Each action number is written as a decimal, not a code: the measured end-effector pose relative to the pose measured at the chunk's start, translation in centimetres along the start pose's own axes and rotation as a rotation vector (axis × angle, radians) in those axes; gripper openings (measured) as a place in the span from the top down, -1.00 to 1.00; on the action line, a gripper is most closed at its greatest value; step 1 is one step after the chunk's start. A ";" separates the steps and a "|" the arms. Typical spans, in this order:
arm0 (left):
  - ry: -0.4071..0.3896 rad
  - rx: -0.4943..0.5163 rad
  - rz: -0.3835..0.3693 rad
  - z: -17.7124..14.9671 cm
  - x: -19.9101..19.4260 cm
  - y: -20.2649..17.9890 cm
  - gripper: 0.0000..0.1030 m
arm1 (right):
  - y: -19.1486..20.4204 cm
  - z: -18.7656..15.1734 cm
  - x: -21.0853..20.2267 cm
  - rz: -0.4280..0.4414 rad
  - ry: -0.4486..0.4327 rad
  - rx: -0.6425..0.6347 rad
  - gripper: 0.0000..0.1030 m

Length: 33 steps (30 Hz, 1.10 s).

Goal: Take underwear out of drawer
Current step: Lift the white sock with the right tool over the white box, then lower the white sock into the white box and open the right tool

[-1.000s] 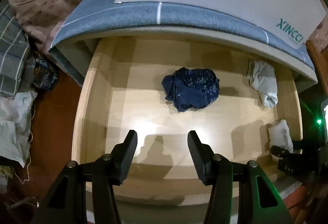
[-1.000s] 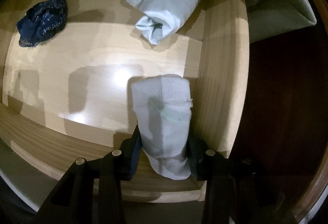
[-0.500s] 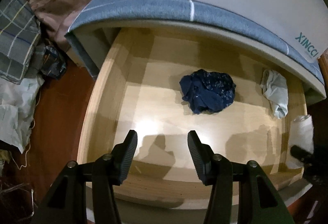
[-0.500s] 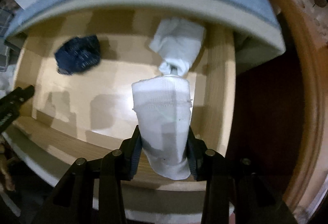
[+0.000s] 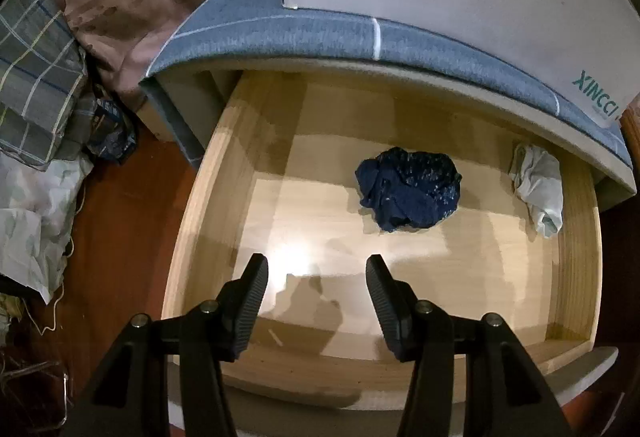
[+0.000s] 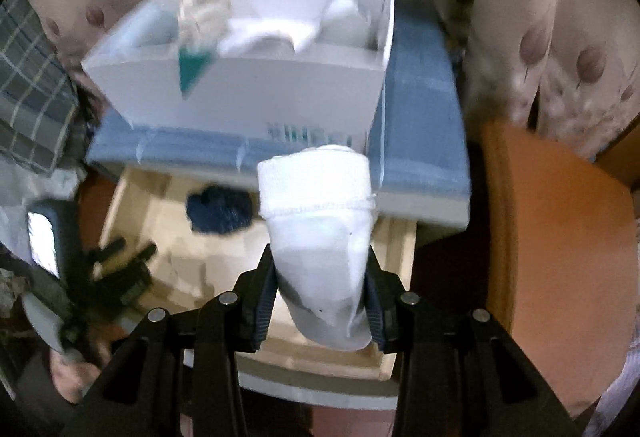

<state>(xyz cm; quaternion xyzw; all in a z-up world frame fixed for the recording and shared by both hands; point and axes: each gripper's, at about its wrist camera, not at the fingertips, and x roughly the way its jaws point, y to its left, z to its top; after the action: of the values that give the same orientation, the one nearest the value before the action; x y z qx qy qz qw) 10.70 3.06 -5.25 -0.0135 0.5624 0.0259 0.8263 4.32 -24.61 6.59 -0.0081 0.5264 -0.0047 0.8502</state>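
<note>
My right gripper [image 6: 320,273] is shut on a rolled white garment [image 6: 316,213] and holds it high above the open wooden drawer [image 6: 400,249]. In the left wrist view my left gripper [image 5: 316,277] stands open with nothing between its fingers, over the front of the drawer [image 5: 208,197]. A crumpled dark blue garment [image 5: 410,189] lies in the middle of the drawer floor, and a pale grey-white one [image 5: 540,189] rests against the right wall. From the right wrist, the blue garment [image 6: 218,211] and the left gripper [image 6: 124,257] appear below, blurred.
A white box [image 6: 248,93] with light-coloured items inside sits on the blue-grey top [image 6: 416,109] above the drawer. Plaid and patterned fabrics [image 5: 40,49] pile at the left. An orange-brown wooden surface [image 6: 552,229] stands to the right, and red-brown floor [image 5: 120,217] lies left of the drawer.
My right gripper has risen well above the drawer with the white garment in it, so the box top now shows. The left gripper has barely moved.
</note>
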 end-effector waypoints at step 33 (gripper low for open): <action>-0.010 -0.037 -0.007 0.2 0.0 1.1 -0.01 | 3.5 16.7 6.5 -0.076 -0.057 -0.032 0.14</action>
<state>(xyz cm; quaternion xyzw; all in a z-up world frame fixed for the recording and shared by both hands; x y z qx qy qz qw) 10.80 4.17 -5.14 -0.0305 0.5575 0.0332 0.8290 22.15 -21.07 8.17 -0.0419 0.5013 -0.0282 0.8638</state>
